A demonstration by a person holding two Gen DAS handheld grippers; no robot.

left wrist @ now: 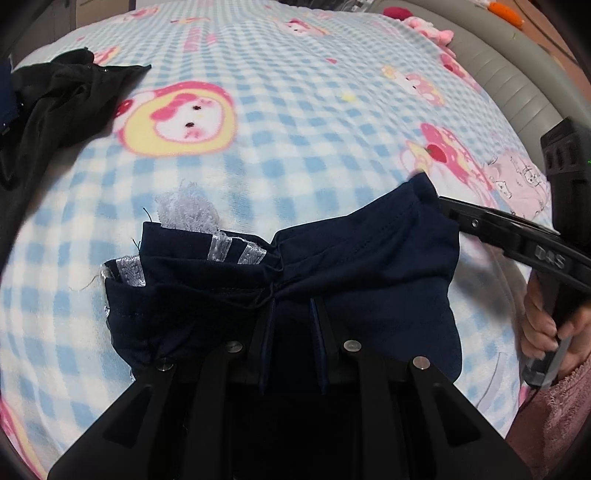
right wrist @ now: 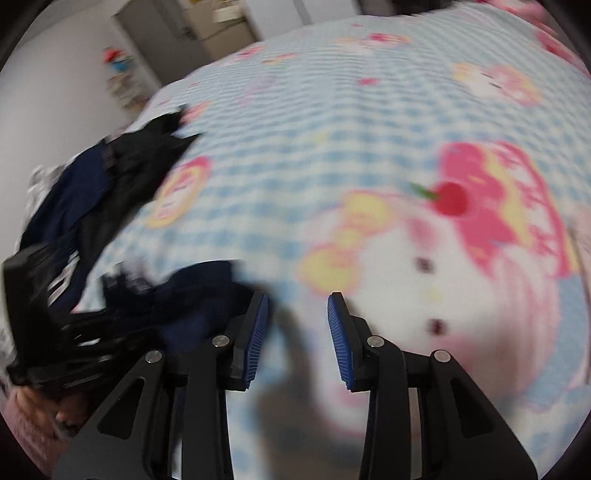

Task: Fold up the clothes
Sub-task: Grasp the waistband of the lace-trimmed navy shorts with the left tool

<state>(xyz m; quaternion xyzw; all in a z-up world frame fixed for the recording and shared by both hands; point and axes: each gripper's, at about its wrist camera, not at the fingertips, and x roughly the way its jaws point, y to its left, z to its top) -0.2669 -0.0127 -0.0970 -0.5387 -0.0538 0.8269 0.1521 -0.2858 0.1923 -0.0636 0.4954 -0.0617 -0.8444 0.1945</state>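
while the left gripper (left wrist: 291, 310) bites down on the bunched middle of a navy garment (left wrist: 369, 258), its jaws pinched into the cloth, the piece lies just ahead of it on the blue checked blanket (left wrist: 295, 166). the garment's long axis runs across the left wrist view, side to side: a frayed end with pale sheer stripes (left wrist: 236, 251) to the left, a plain hemmed corner to the right. that right corner sits at the tip of the right gripper (right wrist: 297, 332), which comes in from the right with a hand (left wrist: 546, 332) on its handle. in its own blurred view the right gripper's jaws stand apart with nothing between the blue pads (right wrist: 258, 332); the navy cloth lies to its left, just beside the left finger. so the left gripper is the one on the cloth, and the right one is nearest the free corner. my guess is that any fold turns on carrying that corner across the long axis toward the striped end. farther off, near the blanket's far left edge, a crumpled black garment (left wrist: 62, 107) lies well apart. beyond the blanket, a grey padded edge (left wrist: 517, 74) curves past a pink plush toy (left wrist: 432, 29).
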